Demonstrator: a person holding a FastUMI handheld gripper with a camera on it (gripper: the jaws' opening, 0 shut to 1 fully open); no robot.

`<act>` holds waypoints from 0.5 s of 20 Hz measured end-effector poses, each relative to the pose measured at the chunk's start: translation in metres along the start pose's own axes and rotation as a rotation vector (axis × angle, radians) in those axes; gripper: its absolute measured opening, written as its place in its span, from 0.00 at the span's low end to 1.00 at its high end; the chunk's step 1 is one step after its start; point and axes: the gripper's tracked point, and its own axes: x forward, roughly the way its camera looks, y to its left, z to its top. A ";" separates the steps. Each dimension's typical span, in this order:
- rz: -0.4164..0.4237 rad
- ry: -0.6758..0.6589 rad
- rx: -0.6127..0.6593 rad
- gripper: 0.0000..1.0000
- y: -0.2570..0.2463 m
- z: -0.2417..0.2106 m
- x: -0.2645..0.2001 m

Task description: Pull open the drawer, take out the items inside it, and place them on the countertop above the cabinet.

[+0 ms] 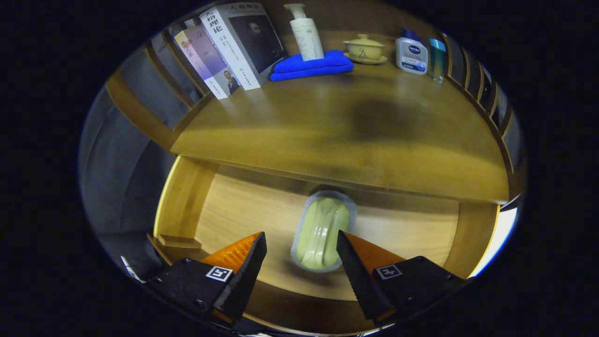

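One pale green packet point(322, 232) lay in the open drawer point(187, 196), between the spread gripper point(301, 239) fingers — apparently untouched. Beyond, the wooden countertop point(327, 131) held books point(229, 47), a blue cloth point(311, 65) and bottles.

Near end of pale green packet point(322, 231) hidden behind right finger of spread gripper point(302, 245), drawer point(243, 206) back under countertop point(327, 135), motion-blurred wood

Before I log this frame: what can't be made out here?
- Drawer: its back part lies under the countertop, so other items may be hidden.
- Green packet, between the open gripper fingers: contents blurred; contact with the fingers unclear.
- Bottles: the far one is partly covered.
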 end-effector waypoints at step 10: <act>-0.040 0.033 0.024 0.25 -0.018 -0.004 0.022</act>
